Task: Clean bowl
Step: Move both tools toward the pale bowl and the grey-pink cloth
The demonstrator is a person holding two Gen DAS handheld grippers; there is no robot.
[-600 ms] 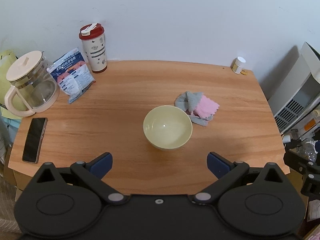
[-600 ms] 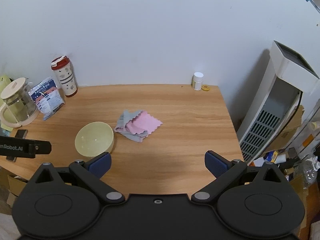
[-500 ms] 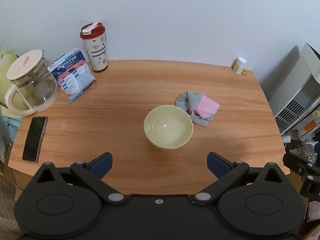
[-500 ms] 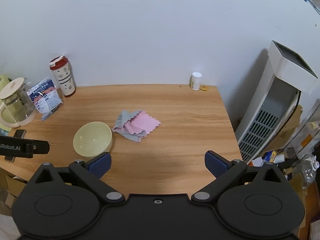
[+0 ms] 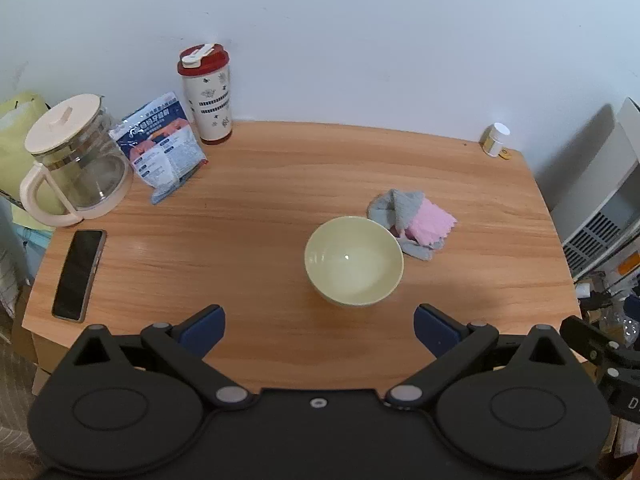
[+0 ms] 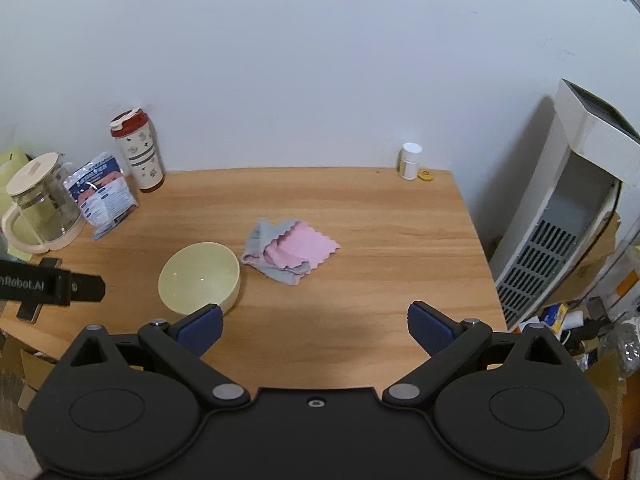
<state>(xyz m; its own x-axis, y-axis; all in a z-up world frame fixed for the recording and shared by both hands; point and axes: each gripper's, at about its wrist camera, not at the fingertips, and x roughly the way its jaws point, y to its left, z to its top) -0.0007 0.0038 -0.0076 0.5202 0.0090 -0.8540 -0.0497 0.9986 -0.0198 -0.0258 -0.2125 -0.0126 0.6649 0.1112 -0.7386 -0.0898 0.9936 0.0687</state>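
Observation:
A pale yellow-green bowl (image 5: 354, 261) stands upright and empty on the wooden table (image 5: 280, 184). A crumpled grey and pink cloth (image 5: 412, 220) lies just beyond its right rim. My left gripper (image 5: 318, 326) hovers open above the table's near edge, the bowl ahead between its blue fingertips. In the right wrist view the bowl (image 6: 199, 278) sits at the left, the cloth (image 6: 290, 250) in the middle. My right gripper (image 6: 314, 324) is open over bare wood, nothing between its fingers. The left gripper's body (image 6: 48, 286) shows at that view's left edge.
Along the table's left side stand a glass jug (image 5: 76, 164), a blue snack pouch (image 5: 162, 148), a red-lidded tumbler (image 5: 206, 94) and a black phone (image 5: 78, 274). A small white bottle (image 5: 496, 138) sits at the far right corner. A white appliance (image 6: 560, 216) stands right of the table.
Both views have shifted slightly: the bowl and cloth sit a little further right in the right wrist view. Nothing on the table has moved and both grippers stay open.

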